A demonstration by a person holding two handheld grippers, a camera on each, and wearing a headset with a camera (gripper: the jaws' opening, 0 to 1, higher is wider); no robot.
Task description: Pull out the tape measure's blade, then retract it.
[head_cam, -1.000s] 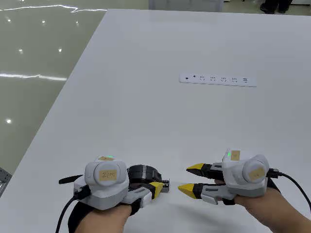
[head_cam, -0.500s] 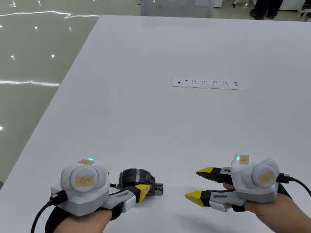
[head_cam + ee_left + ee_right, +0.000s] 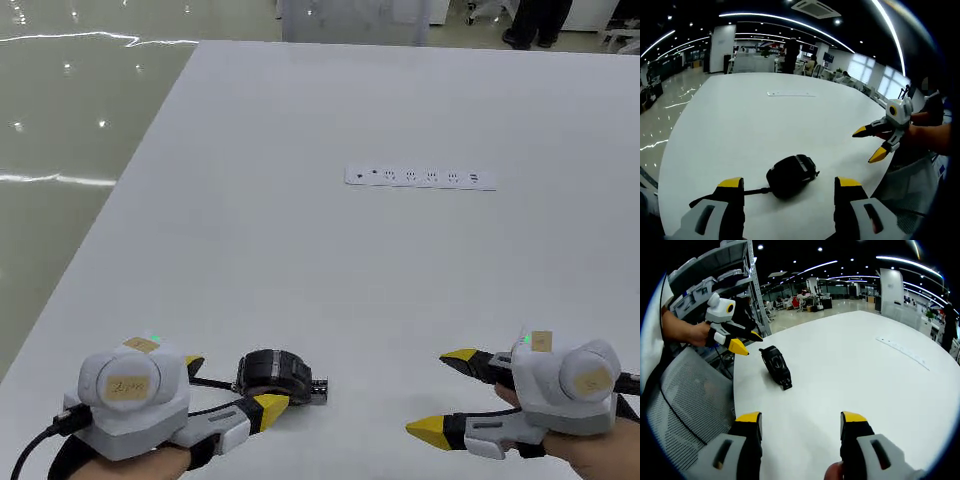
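The tape measure (image 3: 275, 375) lies on the tabletop (image 3: 330, 260) just ahead of the left tongs (image 3: 230, 385), which are wide and empty. The right tongs (image 3: 445, 394) gape empty nearby. Clamp the case firmly before pinching the blade hook (image 3: 321, 386) squarely.

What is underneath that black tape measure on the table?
The tape measure lies straight on the white table, with nothing visible between them. Its underside is covered by its own body, so anything on that face cannot be seen.
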